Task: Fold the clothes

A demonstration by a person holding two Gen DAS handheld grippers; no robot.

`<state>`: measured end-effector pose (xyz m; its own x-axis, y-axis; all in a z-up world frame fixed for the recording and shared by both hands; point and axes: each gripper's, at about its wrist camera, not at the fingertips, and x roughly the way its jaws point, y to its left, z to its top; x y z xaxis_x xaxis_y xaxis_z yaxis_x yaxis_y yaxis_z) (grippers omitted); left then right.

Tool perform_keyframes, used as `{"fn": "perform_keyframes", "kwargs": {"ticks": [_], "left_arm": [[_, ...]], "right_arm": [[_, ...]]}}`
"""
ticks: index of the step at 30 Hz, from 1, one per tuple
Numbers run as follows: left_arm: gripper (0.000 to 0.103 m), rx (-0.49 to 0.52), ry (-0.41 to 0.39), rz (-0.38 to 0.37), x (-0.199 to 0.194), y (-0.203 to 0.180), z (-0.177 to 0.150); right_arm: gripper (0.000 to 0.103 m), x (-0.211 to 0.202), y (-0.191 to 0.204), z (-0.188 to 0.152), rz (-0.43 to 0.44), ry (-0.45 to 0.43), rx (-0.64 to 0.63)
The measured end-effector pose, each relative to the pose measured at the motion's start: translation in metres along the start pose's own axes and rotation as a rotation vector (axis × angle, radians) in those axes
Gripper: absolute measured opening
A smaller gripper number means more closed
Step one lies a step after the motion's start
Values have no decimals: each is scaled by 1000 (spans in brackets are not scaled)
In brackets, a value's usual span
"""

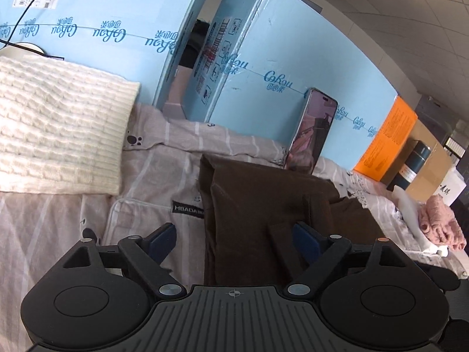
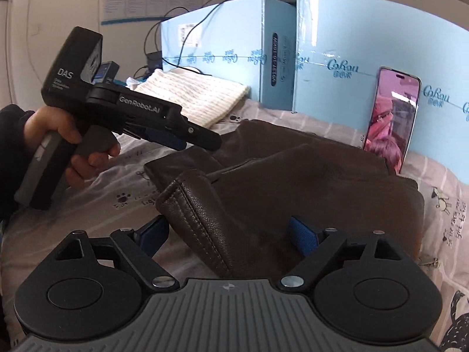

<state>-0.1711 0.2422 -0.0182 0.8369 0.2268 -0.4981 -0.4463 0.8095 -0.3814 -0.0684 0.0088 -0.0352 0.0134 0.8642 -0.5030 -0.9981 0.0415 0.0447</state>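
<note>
Brown leather garment (image 2: 293,182) lies bunched on the bed (image 1: 58,228), mid-sheet, in front of the blue cartons (image 1: 102,29) along the far edge. Its long axis looks to run from you toward the cartons.

Your right hand-held gripper (image 2: 228,234) is released, fingers spread, with the stitched hem corner (image 2: 187,205) sitting between them, not pinched yet. Your left hand-held gripper (image 1: 234,240) is also released, hovering over the near left edge of the garment; seen from the right wrist view (image 2: 202,143) it's above the far left part, apparently not touching.

Right is nearer a usable grab: hem is already in the jaws, just ahead and slightly left of centre.

Around it: cream knit (image 1: 58,129), folded, toward the far left corner; phone (image 1: 313,129) propped against the cartons behind the garment; pink item (image 1: 442,223) off at the right edge.
</note>
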Motion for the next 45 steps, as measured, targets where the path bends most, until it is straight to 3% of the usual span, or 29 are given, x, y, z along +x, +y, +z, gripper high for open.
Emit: {"fn": "perform_keyframes", "kwargs": {"ticks": [1,2,5,8,12,21,24,28,31,34,38,42,45], "left_arm": [[89,-5,-18,-2,1,2,4],[89,-11,-36,-5,1,5,9],[89,-23,-45,-51,14,13,24],[89,-26,-50,-61,32,21,36],[89,51,-125,23,41,16,45],[89,314,-44,-63,69,-5,43],[89,388,-10,-68,77,-8,39],[89,443,26,-99,85,-9,37],[89,467,50,-130,89,-11,37],[88,498,36,-154,86,-13,38],[88,496,30,-209,79,-12,43],[88,434,44,-289,74,-3,52],[88,431,62,-352,73,-3,57]], "right_arm": [[48,-2,-4,-1,6,-6,20],[31,-5,-8,-1,11,-17,41],[14,-27,-18,-2,-24,-118,119],[11,-57,-28,1,-96,-243,190],[10,-104,-42,-10,-248,-427,280],[10,-151,-81,-68,-550,-456,562],[17,-166,-94,-87,-650,-459,656],[53,-185,-107,-111,-767,-375,777],[66,-199,-116,-129,-853,-305,866],[73,-208,-123,-125,-894,-266,745],[92,-199,-131,-91,-765,-256,473],[93,-167,-155,-55,-570,-228,423],[94,-129,-163,-22,-390,-197,300]]}}
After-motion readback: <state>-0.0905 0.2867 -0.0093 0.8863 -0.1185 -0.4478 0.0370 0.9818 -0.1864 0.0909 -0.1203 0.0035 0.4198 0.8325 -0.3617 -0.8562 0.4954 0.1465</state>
